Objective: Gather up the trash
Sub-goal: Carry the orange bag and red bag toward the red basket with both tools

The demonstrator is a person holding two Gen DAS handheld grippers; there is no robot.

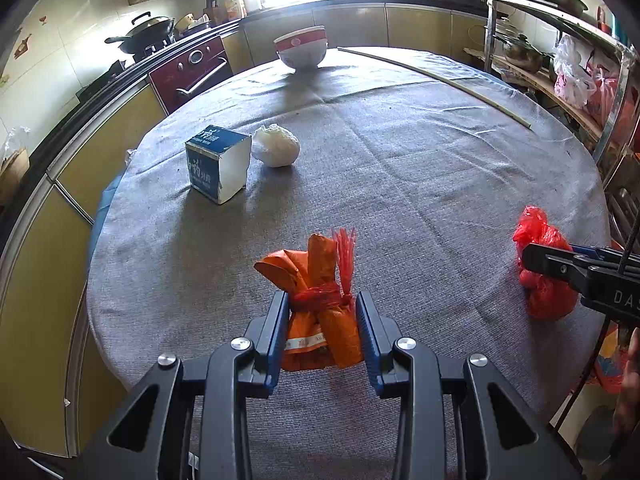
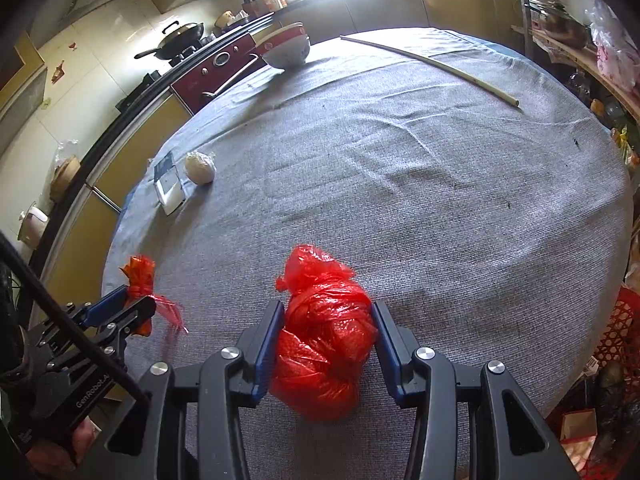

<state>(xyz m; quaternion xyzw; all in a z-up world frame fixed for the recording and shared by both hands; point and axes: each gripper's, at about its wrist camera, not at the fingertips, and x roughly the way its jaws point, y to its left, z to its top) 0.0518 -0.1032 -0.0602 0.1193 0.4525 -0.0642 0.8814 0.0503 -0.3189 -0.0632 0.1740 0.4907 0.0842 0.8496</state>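
My left gripper [image 1: 322, 300] is shut on an orange wrapper bundle [image 1: 320, 280] tied with red plastic, near the table's front edge. My right gripper [image 2: 327, 312] is shut on a red plastic bag [image 2: 326, 332], its pads pressed against the bag's sides. The red bag also shows in the left wrist view [image 1: 540, 268], and the orange bundle in the right wrist view [image 2: 140, 280]. A blue and white carton [image 1: 218, 162] and a white crumpled wad [image 1: 276, 145] lie on the left of the round grey table [image 1: 400, 168].
A red and white bowl [image 1: 302, 48] stands at the table's far edge. A long pale stick [image 1: 436, 80] lies across the far right. Kitchen counters with a wok [image 1: 146, 32] curve along the left. A metal shelf with bags [image 1: 576, 76] stands on the right.
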